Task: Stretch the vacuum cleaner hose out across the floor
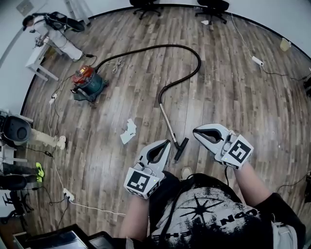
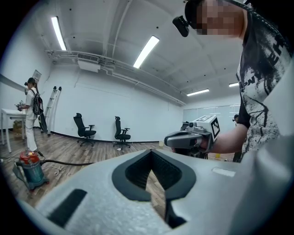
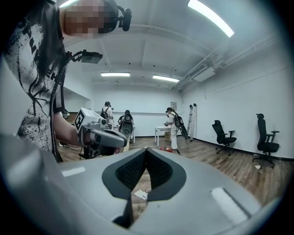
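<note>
Where hose (image 1: 199, 64) curves, wood floor (image 1: 243, 112) — white walls (image 2: 147, 117)

Bare wood floor (image 1: 238, 102) from 12 to 3 o'clock: wide open passage. At 12, close in, metal wand (image 1: 166, 116) and nozzle (image 1: 181, 148) lie across the way; hose (image 1: 198, 61) loops beyond. Paper scrap (image 1: 129, 131) at 11. Vacuum canister (image 1: 87, 82) at 10, well apart. Power strip (image 1: 68, 195) with white cable at 9. Office chairs (image 1: 146, 6) far off at 12.

The floor (image 1: 233, 97) is wood plank, faintly glossy. The hose (image 1: 165, 45) is matt black plastic; its wand (image 1: 167, 120) smooth bright metal. The left tongs (image 1: 166, 142) and right tongs (image 1: 196, 130) are matt grey plastic, pads black and ribbed.
</note>
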`<state>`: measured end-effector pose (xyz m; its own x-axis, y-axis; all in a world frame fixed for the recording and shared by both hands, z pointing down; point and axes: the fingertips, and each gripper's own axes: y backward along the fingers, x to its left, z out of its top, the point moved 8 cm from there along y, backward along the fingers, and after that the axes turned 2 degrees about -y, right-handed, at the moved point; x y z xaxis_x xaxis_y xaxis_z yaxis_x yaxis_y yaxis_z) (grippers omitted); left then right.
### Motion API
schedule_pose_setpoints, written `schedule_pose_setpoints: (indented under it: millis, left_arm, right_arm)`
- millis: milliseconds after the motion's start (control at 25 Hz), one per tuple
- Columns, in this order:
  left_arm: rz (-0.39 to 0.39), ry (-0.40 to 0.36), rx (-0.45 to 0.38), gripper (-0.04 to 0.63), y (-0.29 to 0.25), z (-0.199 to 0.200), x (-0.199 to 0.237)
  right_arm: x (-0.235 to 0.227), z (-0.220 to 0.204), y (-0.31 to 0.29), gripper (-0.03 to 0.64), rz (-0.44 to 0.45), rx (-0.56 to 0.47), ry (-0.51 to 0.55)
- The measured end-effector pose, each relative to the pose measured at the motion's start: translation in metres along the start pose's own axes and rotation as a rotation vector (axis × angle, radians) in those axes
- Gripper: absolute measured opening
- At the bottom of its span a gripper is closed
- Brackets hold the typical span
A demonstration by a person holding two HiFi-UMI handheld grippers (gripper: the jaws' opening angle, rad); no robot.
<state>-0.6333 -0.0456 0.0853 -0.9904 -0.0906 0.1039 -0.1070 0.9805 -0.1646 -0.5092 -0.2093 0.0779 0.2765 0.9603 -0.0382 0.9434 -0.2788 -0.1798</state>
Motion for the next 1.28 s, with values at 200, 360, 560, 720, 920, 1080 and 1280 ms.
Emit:
schedule_pose_setpoints:
  millis: [200, 360, 560, 720, 920, 1080, 1280]
  left_arm:
    - [-0.029, 0.026, 0.008, 0.002, -0.009, -0.001, 0.037]
    - [-0.079, 0.037, 0.020, 0.002, -0.021, -0.004, 0.088]
    - [-0.154, 0.019, 0.052, 0.002, -0.039, -0.004, 0.163]
    - [-0.221, 0.006, 0.076, 0.002, -0.049, -0.002, 0.211]
    - [-0.243, 0.058, 0.079, 0.002, -0.055, -0.010, 0.250]
    - [-0.213, 0.107, 0.106, 0.002, -0.063, -0.021, 0.261]
    - [-0.142, 0.131, 0.137, 0.000, -0.088, -0.052, 0.256]
  right_arm:
    - [-0.018, 0.001, -0.034, 0.003, -0.001, 0.018, -0.009]
    - [-0.042, 0.002, -0.074, 0.003, -0.052, 0.031, -0.017]
    - [-0.077, 0.004, -0.136, 0.003, -0.150, 0.052, -0.041]
    - [-0.102, 0.015, -0.174, 0.003, -0.195, 0.022, -0.062]
    - [-0.130, 0.015, -0.200, 0.003, -0.241, 0.038, -0.077]
    - [-0.140, -0.008, -0.212, 0.003, -0.202, 0.088, -0.125]
    - [-0.161, -0.068, -0.214, 0.005, -0.130, 0.144, -0.254]
